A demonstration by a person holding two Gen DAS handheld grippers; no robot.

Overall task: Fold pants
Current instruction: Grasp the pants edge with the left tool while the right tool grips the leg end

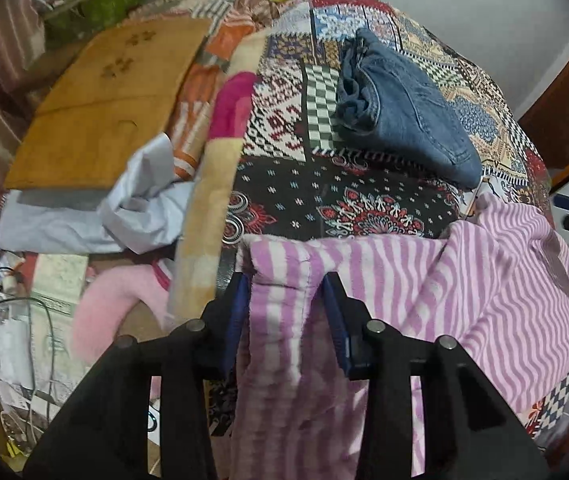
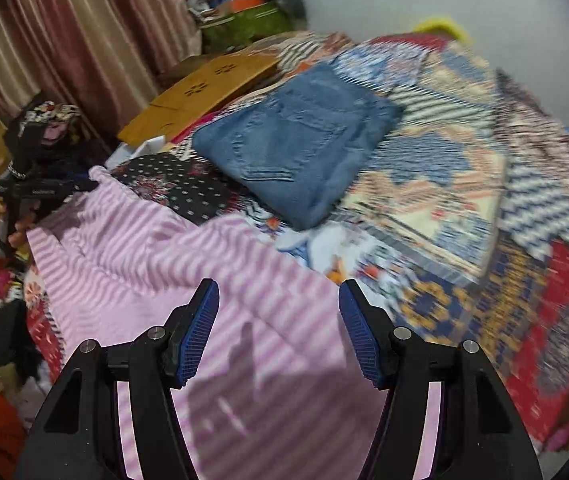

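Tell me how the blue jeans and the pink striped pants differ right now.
The blue jeans are plain denim; the pink striped pants are soft fabric with pink and white stripes. The jeans lie folded into a compact bundle farther back, untouched, while the striped pants lie spread and rumpled at the near edge, with the left tool shut on one bunched edge. The right tool hovers open over them. Both garments rest on the patchwork bedspread.

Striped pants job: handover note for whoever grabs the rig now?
Left gripper: shut on a bunched edge of the pink striped pants.
Right gripper: open, above the pants, holding nothing.
Pants lie spread at the near edge of the patchwork bedspread, partly hanging off.
Done: folded jeans sit further back.
Left: fold the striped pair, probably starting with a right-side grasp.
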